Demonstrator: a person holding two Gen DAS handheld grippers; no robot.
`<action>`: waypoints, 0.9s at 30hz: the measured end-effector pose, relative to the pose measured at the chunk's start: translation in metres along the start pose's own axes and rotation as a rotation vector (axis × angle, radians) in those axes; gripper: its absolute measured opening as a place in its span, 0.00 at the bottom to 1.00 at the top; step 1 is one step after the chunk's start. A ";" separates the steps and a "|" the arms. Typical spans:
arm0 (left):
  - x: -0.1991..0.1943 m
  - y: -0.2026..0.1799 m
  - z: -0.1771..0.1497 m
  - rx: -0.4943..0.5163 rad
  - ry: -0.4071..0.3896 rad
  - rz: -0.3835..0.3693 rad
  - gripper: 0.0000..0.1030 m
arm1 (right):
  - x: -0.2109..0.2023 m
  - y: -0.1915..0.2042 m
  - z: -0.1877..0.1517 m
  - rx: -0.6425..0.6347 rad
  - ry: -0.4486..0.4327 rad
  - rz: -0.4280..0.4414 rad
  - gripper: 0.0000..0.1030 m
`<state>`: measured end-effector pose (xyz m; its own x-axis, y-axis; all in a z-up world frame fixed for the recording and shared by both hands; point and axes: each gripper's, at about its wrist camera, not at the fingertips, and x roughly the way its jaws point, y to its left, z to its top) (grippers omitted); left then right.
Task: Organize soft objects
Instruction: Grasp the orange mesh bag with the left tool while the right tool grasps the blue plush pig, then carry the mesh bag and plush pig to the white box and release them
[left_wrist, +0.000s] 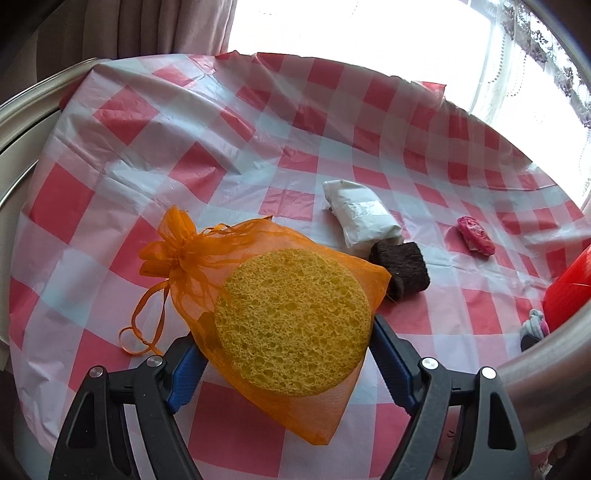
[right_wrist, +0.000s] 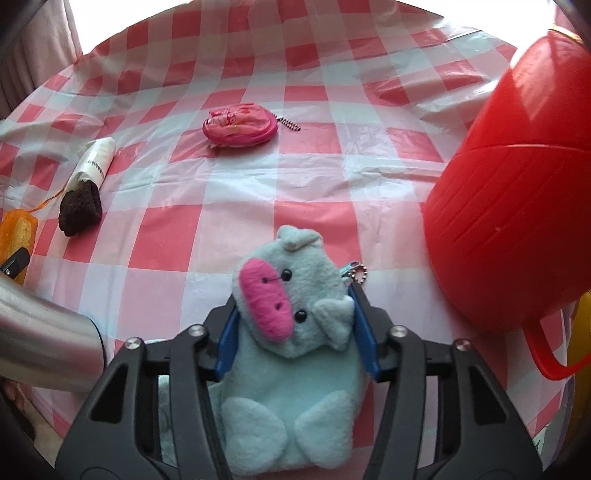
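Sponge (left_wrist: 291, 321): round, yellow, coarse-pored, lying on a sheer orange drawstring pouch (left_wrist: 195, 258) with gathered neck and thin ribbon ties. Left tool (left_wrist: 288, 350) pinching sponge and pouch together between blue pads, one at each side of the disc, above the red-and-white checked tabletop (left_wrist: 221, 147).

Just beyond the pouch: brown knitted roll (left_wrist: 400, 269), fuzzy and dark, touching a white wrapped packet (left_wrist: 360, 218) behind it. Well to the right of the roll: small pink coin pouch (left_wrist: 474, 236), glossy and wrinkled; seen from the right wrist as a pink zip purse (right_wrist: 240, 125) with a short ball chain at its side.

Plush toy (right_wrist: 291, 350): pale blue-grey, soft pile, large pink snout with two stitched nostrils, black bead eyes, small ear flaps, rounded paws at the bottom, zip pull and ball chain at its right edge. Right tool (right_wrist: 295, 332) pressed against both sides of the toy's head, blue pads sunk slightly into the fur. Whether lifted off the tabletop or resting on it: cannot tell.

Right of the plush toy: red plastic bucket (right_wrist: 517, 184), ribbed, tilted, thin handle hanging low.
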<state>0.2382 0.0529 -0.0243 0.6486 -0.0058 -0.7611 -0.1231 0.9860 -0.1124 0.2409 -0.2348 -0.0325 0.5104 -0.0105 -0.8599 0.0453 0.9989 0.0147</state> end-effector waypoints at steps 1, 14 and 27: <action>-0.001 0.001 -0.001 -0.003 -0.003 -0.001 0.80 | -0.003 -0.001 0.000 0.004 -0.012 -0.004 0.51; -0.037 0.009 -0.009 -0.042 -0.054 -0.010 0.80 | -0.068 -0.009 -0.026 -0.002 -0.175 -0.035 0.49; -0.096 0.016 -0.041 -0.090 -0.119 -0.052 0.80 | -0.113 -0.018 -0.070 0.012 -0.205 -0.006 0.49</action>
<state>0.1433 0.0629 0.0208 0.7395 -0.0316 -0.6724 -0.1504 0.9659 -0.2109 0.1226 -0.2485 0.0287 0.6739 -0.0269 -0.7384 0.0586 0.9981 0.0171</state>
